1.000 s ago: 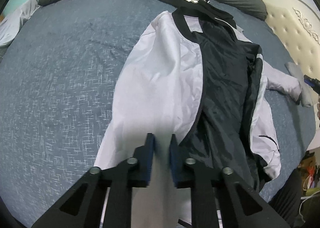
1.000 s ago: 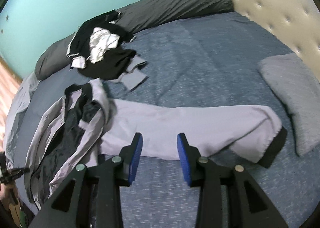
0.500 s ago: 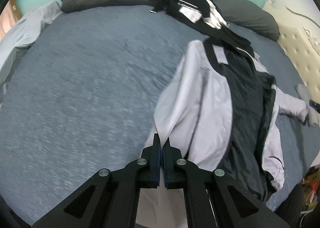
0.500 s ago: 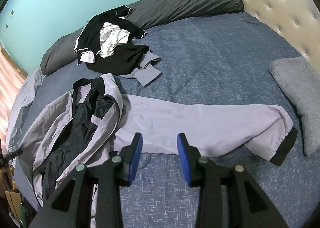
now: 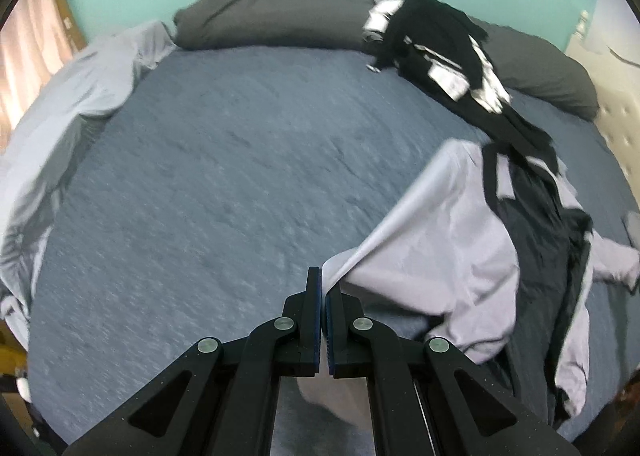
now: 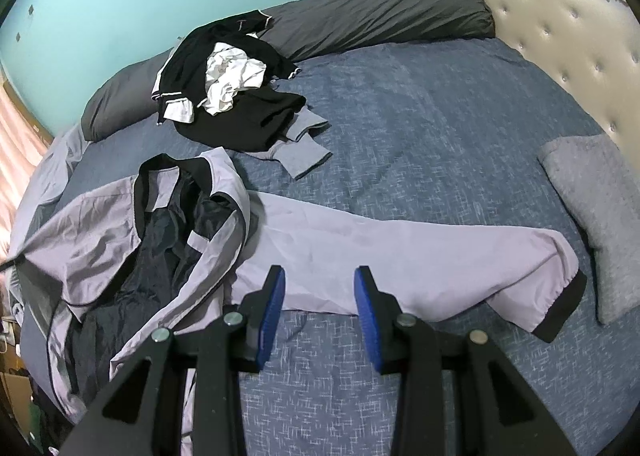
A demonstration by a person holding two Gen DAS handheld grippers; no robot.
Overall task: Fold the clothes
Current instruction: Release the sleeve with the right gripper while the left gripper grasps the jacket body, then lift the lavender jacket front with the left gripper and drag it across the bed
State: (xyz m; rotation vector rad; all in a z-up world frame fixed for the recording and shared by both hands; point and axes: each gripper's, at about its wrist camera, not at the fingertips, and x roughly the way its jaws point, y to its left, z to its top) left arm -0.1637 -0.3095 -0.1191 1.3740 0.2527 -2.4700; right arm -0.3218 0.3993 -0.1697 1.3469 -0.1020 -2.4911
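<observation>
From the left wrist view, the left gripper (image 5: 323, 288) has its jaws clenched on a corner of the pale lilac, thin-fabric jacket with the black collar and dark lining (image 5: 452, 252). The pinched edge is lifted clear of the blue speckled bed cover (image 5: 208, 195) and stretches taut away from the pads, while the rest of the jacket lies crumpled toward the right edge of the bed. A heap of black and white clothes (image 5: 448, 51) lies against the long dark grey bolster pillow (image 5: 276, 15) along the far edge, and a pale grey sheet (image 5: 80, 83) bunches at the far left corner.

From the right wrist view, the right gripper (image 6: 319, 312) hovers with its jaws released and nothing between the blue pads, just above the near edge of the jacket's long lilac sleeve with the black cuff (image 6: 420, 256), which runs flat across the middle of the bed toward a grey knitted cushion (image 6: 596, 211) near the cream tufted headboard (image 6: 568, 43). The jacket body (image 6: 132, 240) lies open, lining up, at the left edge.

The folding looks barely begun: no part of the jacket is folded over or squared up, the sleeve is yet to be brought in, and the black and white heap appears untouched.
</observation>
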